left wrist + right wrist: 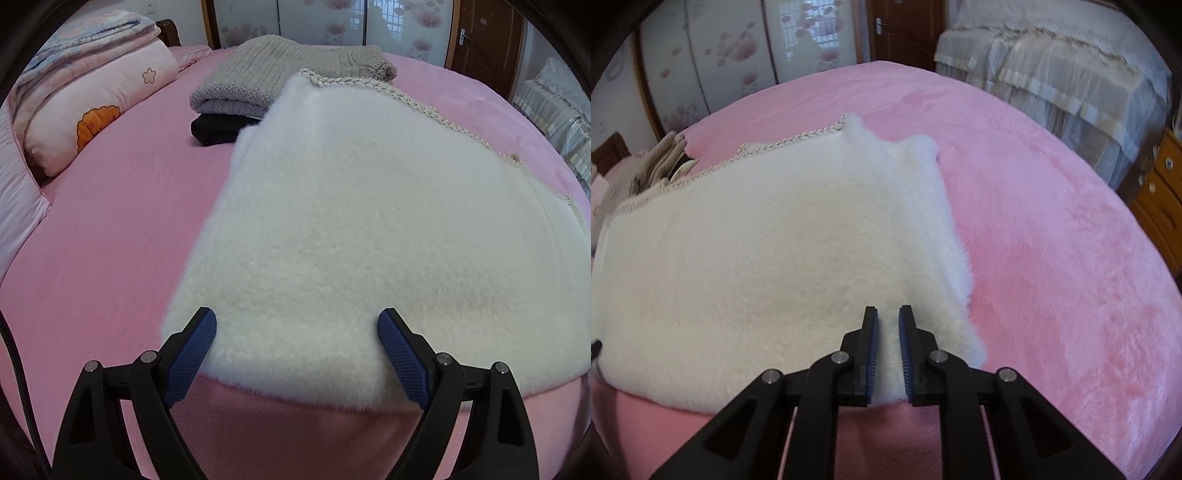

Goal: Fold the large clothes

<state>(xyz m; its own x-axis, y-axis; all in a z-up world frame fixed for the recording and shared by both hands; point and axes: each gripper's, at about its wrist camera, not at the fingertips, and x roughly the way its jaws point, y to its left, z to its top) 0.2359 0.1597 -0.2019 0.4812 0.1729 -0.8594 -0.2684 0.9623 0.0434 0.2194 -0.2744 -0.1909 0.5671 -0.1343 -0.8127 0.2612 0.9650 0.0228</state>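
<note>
— White fleece garment (351, 240) lies folded lengthwise on the pink bed (1052, 240), its near hem at the bed's edge. We judge the final fold comes next.
— Agreed. Our left gripper (297, 325) is spread wide over the hem, holding nothing; our right gripper (888, 321) is narrowed on a tuft.
— Left must pinch, then both carry the hem toward the grey knit (266, 74).

Soft even daylight, fisheye-warped edges
</note>
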